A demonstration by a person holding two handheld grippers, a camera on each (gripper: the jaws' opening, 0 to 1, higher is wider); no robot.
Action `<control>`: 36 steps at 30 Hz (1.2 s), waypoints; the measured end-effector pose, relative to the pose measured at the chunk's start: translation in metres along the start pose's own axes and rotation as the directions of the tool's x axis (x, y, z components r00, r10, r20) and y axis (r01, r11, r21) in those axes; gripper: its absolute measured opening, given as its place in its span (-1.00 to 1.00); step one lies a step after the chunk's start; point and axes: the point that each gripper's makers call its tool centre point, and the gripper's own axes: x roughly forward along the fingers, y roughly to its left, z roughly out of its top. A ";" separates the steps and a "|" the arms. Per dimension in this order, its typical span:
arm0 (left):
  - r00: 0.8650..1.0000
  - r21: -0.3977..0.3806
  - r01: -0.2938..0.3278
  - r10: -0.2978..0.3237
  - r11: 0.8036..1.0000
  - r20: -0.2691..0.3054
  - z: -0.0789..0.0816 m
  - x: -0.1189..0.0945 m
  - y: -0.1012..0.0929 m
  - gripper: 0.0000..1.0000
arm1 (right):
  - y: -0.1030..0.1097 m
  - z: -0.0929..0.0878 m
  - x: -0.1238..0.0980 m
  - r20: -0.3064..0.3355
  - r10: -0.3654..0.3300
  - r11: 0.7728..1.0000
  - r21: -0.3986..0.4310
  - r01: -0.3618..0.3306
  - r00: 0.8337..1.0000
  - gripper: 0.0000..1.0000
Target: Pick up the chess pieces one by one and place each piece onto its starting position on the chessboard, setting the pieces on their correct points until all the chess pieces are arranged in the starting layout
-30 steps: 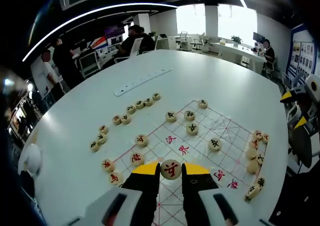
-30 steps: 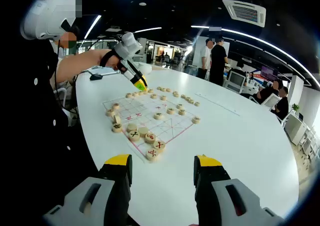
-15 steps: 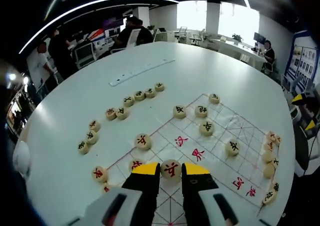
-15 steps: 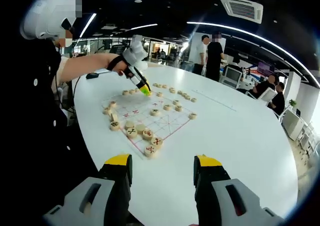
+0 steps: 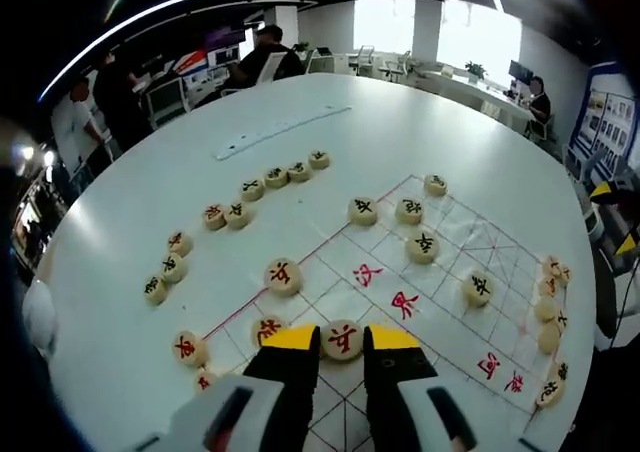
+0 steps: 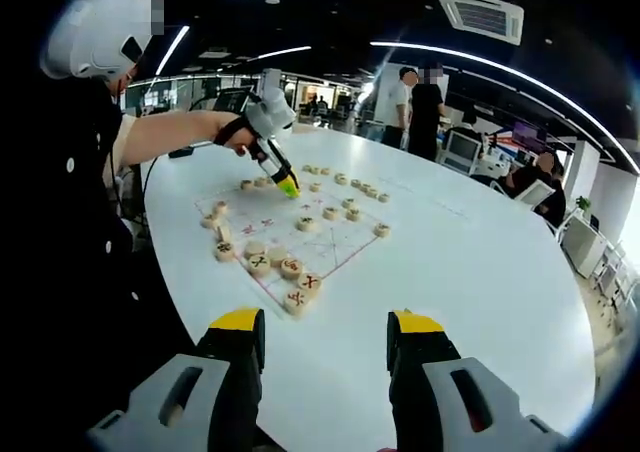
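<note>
Left gripper [image 5: 342,340], clamping a red-marked chess piece [image 5: 342,339], is carrying it farther across the chessboard [image 5: 440,272]. Right gripper [image 6: 325,334] is hovering, jaws apart, over the white tabletop [image 6: 470,272].

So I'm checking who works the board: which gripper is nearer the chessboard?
Left. The left gripper is over the chessboard, shut on a red-marked chess piece. The right gripper hangs open, back from the board's near corner.
</note>
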 end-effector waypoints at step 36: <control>0.935 0.117 -0.010 -0.032 0.993 0.354 -0.073 -0.193 -0.043 -0.05 | 0.021 0.016 -0.015 0.042 0.020 0.998 -0.063 -0.017 0.999 0.01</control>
